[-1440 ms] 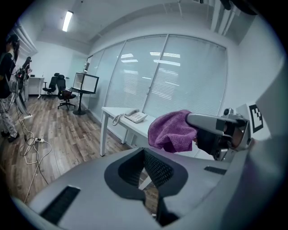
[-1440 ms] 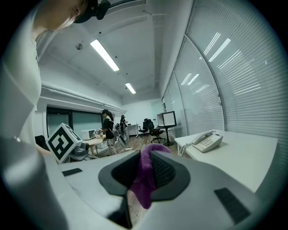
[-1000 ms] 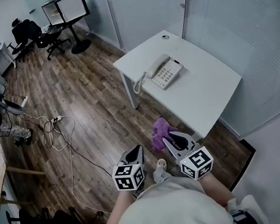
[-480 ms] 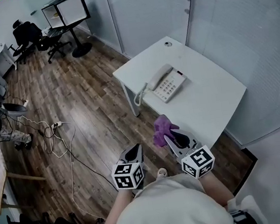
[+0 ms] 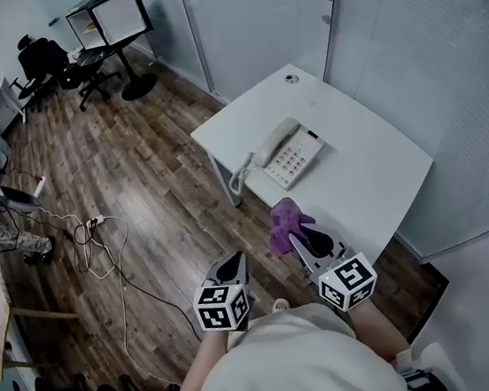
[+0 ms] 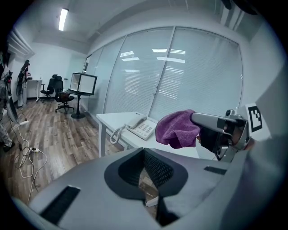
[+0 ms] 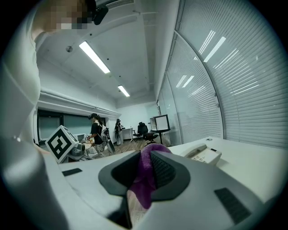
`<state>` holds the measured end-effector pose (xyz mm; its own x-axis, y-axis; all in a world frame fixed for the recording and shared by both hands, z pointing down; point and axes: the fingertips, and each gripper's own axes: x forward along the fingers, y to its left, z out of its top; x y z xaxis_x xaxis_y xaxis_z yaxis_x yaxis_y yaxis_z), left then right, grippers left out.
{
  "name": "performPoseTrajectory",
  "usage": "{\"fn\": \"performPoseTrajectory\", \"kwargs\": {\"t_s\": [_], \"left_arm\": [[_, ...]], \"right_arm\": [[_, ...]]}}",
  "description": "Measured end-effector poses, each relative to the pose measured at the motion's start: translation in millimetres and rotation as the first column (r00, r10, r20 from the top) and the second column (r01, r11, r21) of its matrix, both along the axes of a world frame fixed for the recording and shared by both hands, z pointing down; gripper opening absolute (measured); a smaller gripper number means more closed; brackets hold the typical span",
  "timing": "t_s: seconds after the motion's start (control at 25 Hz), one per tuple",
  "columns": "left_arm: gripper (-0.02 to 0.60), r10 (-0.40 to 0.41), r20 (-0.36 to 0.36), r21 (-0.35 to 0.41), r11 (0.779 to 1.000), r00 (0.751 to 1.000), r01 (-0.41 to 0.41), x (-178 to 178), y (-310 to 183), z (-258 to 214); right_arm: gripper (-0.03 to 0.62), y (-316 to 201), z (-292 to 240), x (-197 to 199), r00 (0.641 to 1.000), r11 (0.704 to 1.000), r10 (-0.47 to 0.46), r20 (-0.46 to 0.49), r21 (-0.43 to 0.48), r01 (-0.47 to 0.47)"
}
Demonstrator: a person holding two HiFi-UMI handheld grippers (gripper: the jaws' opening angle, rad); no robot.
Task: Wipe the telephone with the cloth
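The right tongs (image 5: 300, 242) grip the purple cloth (image 5: 286, 223) and the left tongs (image 5: 239, 261) are closed and empty, both short of the worktop (image 5: 371, 173) where the corded telephone (image 5: 290, 150) sits ahead of them, so the cloth is in hand but the wiping itself seems not yet begun.

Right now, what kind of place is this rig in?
Most likely an office: a white rectangular desk with a cream corded telephone on it, black swivel chairs at the far end, and glass partition walls with blinds.
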<state>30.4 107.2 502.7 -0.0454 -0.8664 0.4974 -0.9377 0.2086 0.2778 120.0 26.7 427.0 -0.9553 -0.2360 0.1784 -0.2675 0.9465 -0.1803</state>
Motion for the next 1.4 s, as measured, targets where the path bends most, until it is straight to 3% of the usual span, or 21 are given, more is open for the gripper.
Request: {"fn": "performPoseTrajectory", "kwargs": {"t_s": [0.52,1.4], "left_arm": [[0.021,0.019,-0.040,-0.006,1.000,0.999,-0.019,-11,-20,15],[0.021,0.163,-0.063,0.025,0.987,0.985,-0.162,-103,-159,12]], "right_arm": [[0.080,-15,5,-5,0.999,0.999,0.032,-0.025,0.000,-0.032],[0.080,-136,-2,-78,0.977,0.978,0.205,-0.052,0.035,-0.204]]}}
